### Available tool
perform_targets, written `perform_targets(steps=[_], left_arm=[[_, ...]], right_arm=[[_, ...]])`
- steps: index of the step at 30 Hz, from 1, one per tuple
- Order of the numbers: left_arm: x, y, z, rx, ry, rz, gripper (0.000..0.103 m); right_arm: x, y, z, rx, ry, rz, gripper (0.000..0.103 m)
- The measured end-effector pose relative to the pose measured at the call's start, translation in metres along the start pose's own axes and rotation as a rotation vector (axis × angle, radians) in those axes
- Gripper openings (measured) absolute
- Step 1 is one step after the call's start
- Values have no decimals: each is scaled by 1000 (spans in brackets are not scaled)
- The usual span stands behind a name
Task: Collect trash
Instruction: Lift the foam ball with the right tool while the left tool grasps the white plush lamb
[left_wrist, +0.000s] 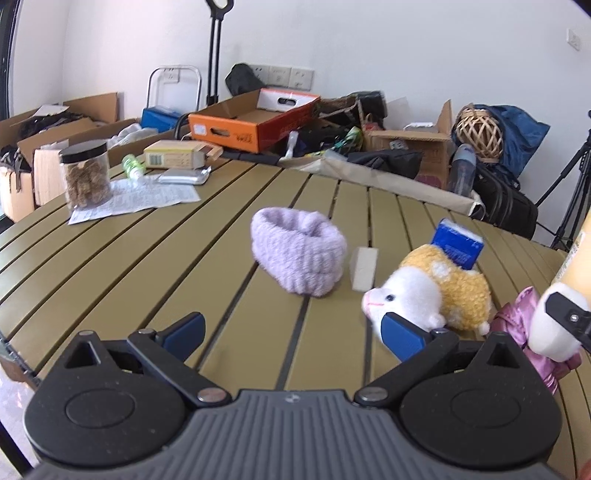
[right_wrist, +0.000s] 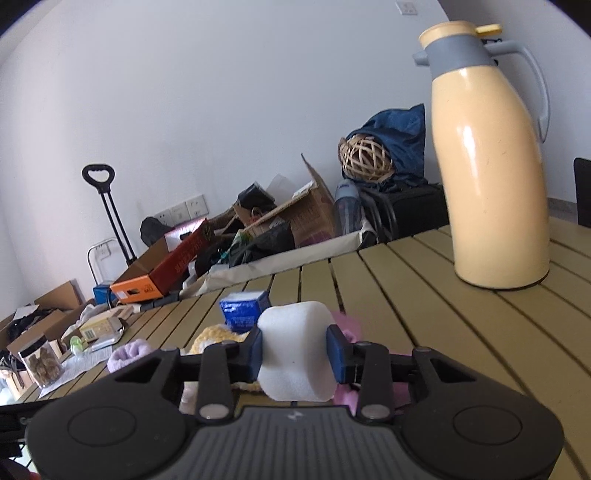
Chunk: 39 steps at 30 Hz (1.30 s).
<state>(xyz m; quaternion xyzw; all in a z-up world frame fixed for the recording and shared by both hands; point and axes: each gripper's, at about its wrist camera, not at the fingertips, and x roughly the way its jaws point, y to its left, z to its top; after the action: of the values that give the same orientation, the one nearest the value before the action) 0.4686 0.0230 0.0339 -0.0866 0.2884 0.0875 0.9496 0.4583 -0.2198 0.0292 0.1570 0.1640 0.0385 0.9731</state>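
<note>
Right hand-held gripper (right_wrist: 294, 352) is pinching a white foam block (right_wrist: 295, 354) between its blue pads (right_wrist: 255, 350), held just above the bench (right_wrist: 406, 295); left hand-held gripper (left_wrist: 291, 332) is spread wide, nothing in it, hovering low over the slats. Risk 1: foam is soft and squashy, corners rounded, and the pads bite only its mid-section; a fast swing could let it rotate or pop out. Risk 2: bench is slatted with dark gaps, so small trash can catch on an edge. Risk 3: crowded cluster near the held foam. A fuzzy yellow-white plush toy (left_wrist: 428, 295) sits at 1 o'clock from the left gripper, a blue carton (left_wrist: 458, 245) leans against its back, shiny pink crinkled fabric (left_wrist: 517, 314) just beside it; a careless pass could snag the fabric or tip the carton. Second small pale block (left_wrist: 364, 267), squared-off and matte, stands between the toy and a ribbed lilac knit cuff (left_wrist: 299, 254) at 12 o'clock; probably next trash candidate, but knit and plush are close enough to get grabbed along with it. Tall glossy cream thermos jug (right_wrist: 495, 166) at 2 o'clock from the right gripper looks top-heavy, an elbow knock would topple it.
</note>
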Motion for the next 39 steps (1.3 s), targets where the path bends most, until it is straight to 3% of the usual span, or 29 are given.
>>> perform_targets(steps=[5,10,18,24,32,35,39], left_arm=[[6,-23,-1,33,-44,-24,103],[12,-54,-3,126,-101,-8,103],[40,-94,-13,286,-87,32,103],[58,-104,-14,328,-65,13,103],[65,-106,-8,304,-51,-24,102],[67,-105,-7,303,-37,-50,94],[71,-103,-7,294,-8,-71,66]], right_arm=[[-16,-18,6,-7,-40,-27,35],[-32,-42,8,-24,-66,-77,35],[-48,-81,9,-11,-65,-149,35],[-53,-93,7,-20,-74,-187,35],[-48,-93,2,-44,-50,-193,35],[-48,-90,1,-49,-50,-192,35],[-49,-90,1,-51,-54,-190,35]])
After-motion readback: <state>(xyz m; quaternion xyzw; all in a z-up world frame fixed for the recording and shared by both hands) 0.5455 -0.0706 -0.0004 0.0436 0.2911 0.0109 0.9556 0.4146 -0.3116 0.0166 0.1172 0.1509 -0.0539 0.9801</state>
